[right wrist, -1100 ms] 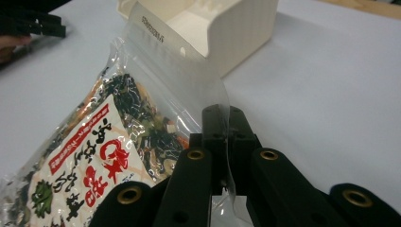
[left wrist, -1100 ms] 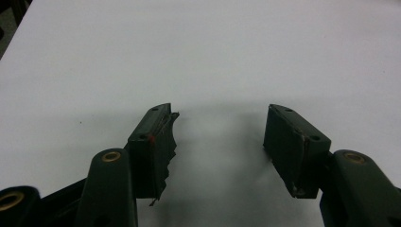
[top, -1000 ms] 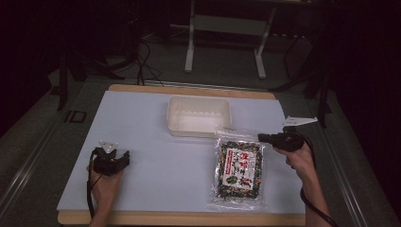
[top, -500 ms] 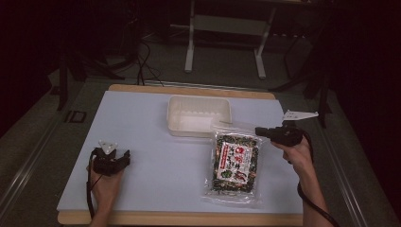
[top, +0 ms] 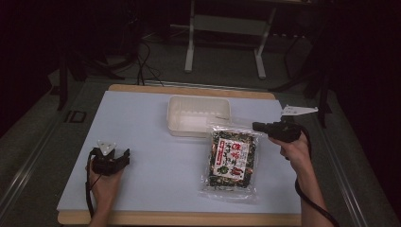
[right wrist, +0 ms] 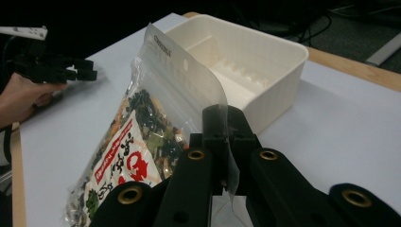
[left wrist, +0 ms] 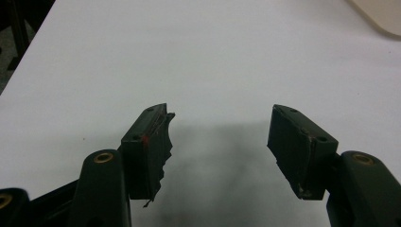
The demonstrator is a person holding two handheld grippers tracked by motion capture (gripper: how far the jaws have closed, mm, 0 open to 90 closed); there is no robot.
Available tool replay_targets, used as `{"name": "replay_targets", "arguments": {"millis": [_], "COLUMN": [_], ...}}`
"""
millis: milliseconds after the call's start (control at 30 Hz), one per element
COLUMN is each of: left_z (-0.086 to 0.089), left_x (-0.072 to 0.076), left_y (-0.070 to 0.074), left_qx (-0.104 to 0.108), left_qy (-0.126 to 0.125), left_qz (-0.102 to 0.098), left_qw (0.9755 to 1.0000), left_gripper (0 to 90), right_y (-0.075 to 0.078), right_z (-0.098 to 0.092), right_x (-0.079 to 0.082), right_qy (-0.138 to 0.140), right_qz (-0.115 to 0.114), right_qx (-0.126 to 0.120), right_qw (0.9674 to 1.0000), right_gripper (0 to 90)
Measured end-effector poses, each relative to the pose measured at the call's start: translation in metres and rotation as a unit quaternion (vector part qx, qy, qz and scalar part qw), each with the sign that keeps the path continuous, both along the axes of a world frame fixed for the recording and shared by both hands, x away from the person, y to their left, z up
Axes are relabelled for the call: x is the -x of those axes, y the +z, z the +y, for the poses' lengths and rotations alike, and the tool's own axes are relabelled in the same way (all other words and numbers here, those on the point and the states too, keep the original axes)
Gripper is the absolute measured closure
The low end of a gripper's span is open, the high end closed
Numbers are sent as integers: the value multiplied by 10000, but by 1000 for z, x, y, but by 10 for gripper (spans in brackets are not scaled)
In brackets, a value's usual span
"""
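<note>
Desk (top: 142,123) — pale blue-white top with a wooden edge, dark room around it.

Bag of dried seaweed mix (top: 231,159) lies flat on the right half of the desk, clear plastic with a red-and-white label, its sealed top edge pointing toward the far side. That top edge sits just beside the near right corner of the white plastic tray (top: 198,115), which stands open at the middle of the far half.

Right hand-held gripper (top: 257,126) reaches in from the right at the bag's upper right corner, held by the person's right hand (top: 295,151). In the right gripper view its jaws are closed together on the clear top flap of the bag (right wrist: 142,137) — the film is pinched between them and the flap stands lifted, with the tray (right wrist: 246,61) just behind it.

Left hand-held gripper (top: 124,157) rests low over the left half of the desk, well apart from bag and tray, in the person's left hand (top: 105,182). In the left gripper view its jaws stand wide apart, nothing between them, bare desk (left wrist: 198,66) below.
</note>
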State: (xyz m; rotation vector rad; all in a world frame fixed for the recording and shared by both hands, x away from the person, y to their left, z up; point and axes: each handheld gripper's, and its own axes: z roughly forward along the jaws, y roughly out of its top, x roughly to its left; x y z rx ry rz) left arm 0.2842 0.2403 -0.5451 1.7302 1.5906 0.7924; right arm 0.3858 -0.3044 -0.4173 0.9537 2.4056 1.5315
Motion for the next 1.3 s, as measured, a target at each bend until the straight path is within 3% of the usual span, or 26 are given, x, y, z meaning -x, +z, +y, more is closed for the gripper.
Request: {"name": "replay_targets", "arguments": {"millis": [967, 1300], "left_z": [1, 2], "left_x": [0, 0], "left_y": [0, 0], "left_qx": [32, 15], "left_qy": [-5, 7], "left_qz": [-47, -33], "left_qw": [10000, 10000], "left_gripper": [394, 394], "right_y": [31, 41], "right_z": [18, 22], "right_x": [2, 2], "right_qy": [52, 108], "right_qz": [-206, -287], "right_qx": [-294, -590], "right_qw": [9993, 9978], "right_gripper": [900, 900]}}
